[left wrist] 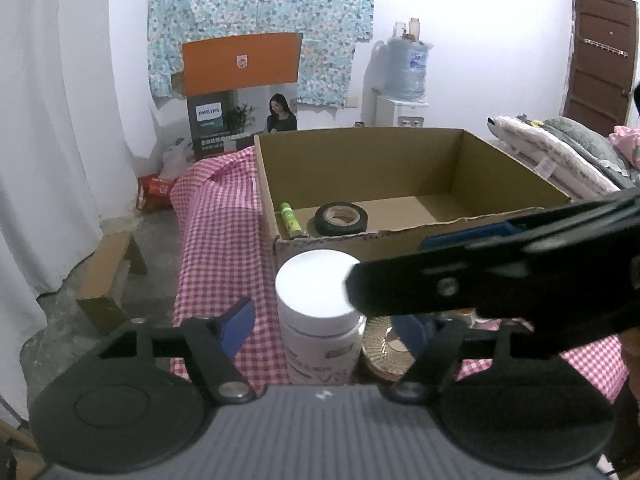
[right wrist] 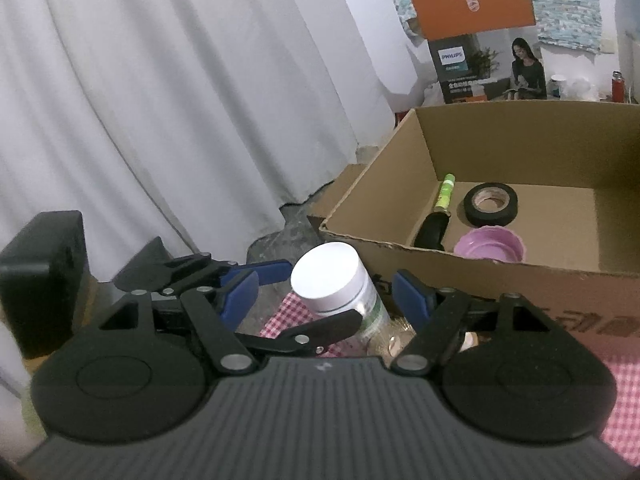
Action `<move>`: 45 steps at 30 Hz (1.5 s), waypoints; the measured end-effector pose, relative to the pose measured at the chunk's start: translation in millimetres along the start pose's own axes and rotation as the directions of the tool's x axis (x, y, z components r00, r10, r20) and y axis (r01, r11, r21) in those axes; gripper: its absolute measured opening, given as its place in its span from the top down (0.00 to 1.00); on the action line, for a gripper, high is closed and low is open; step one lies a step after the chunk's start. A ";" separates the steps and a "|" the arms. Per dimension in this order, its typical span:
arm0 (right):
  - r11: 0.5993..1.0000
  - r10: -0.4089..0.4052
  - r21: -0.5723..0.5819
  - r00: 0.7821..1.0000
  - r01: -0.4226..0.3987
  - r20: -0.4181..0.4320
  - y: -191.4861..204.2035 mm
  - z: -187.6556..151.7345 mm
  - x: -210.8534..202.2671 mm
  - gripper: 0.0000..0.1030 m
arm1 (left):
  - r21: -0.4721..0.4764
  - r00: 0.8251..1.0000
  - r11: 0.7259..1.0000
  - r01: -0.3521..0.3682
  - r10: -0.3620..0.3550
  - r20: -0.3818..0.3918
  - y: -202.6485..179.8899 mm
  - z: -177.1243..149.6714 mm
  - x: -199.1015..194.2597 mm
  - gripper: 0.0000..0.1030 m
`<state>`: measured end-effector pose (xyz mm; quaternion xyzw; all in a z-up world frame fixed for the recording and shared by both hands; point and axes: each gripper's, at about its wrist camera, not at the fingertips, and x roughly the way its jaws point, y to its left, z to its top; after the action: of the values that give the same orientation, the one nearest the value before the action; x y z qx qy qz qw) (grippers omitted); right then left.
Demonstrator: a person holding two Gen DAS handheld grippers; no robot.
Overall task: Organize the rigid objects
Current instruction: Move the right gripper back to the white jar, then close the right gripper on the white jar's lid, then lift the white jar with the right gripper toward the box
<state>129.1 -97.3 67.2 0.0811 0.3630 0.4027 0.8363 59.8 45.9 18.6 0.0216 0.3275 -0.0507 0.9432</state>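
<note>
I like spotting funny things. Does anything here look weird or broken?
A little. The cardboard box has a ragged, torn front edge. Both sets of tongs crowd the white-lidded jar; the right tongs cross in front of it.

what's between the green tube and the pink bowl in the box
A black handle-like object lies between the green tube and the pink bowl, seen in the right wrist view.

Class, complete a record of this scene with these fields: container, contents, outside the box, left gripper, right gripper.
container: open cardboard box
contents: black tape roll, green tube, pink bowl
outside the box: white-lidded jar, upright on the checked cloth, in front of the box
left gripper: open, straddling the jar
right gripper: open, holding nothing
</note>
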 end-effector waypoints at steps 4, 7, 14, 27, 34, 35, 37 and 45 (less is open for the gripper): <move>1.000 -0.007 -0.015 0.999 0.007 -0.033 0.0 5.0 16.2 0.32 | 0.000 1.000 1.000 0.008 -0.008 -0.002 2.9 -1.9 7.8 0.32; 1.000 -0.011 -0.020 0.998 0.010 -0.054 -1.7 7.1 26.6 0.34 | -0.007 1.000 1.000 0.019 -0.019 -0.002 5.9 -2.5 12.9 0.35; 1.000 -0.004 -0.027 0.996 0.002 -0.089 -6.3 10.9 44.9 0.36 | -0.023 0.999 0.999 0.039 -0.039 0.001 10.3 -4.3 20.0 0.41; 1.000 0.016 -0.020 0.993 -0.018 -0.114 -8.9 8.2 56.6 0.44 | -0.021 0.999 0.999 0.047 -0.046 0.009 9.0 -5.1 20.9 0.47; 0.999 0.022 -0.032 0.995 -0.026 -0.101 -3.7 9.4 49.7 0.44 | -0.019 0.999 0.999 0.040 -0.039 0.027 9.1 -3.2 11.6 0.47; 0.999 0.024 -0.037 0.995 -0.028 -0.097 -2.2 9.9 47.8 0.44 | -0.019 0.999 0.999 0.038 -0.037 0.030 8.9 -2.7 9.6 0.47; 0.999 0.028 -0.044 0.996 -0.032 -0.090 1.0 10.9 45.3 0.44 | -0.018 0.999 0.999 0.033 -0.032 0.036 8.6 -1.7 5.3 0.47; 0.995 0.061 -0.073 0.997 -0.064 -0.042 16.6 16.9 23.0 0.44 | 0.006 0.997 1.000 -0.005 0.004 0.081 2.1 7.7 -21.8 0.47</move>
<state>139.7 -66.8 74.1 0.0533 0.3614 0.4433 0.8185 47.8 49.2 38.1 0.0232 0.2891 -0.0506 0.9557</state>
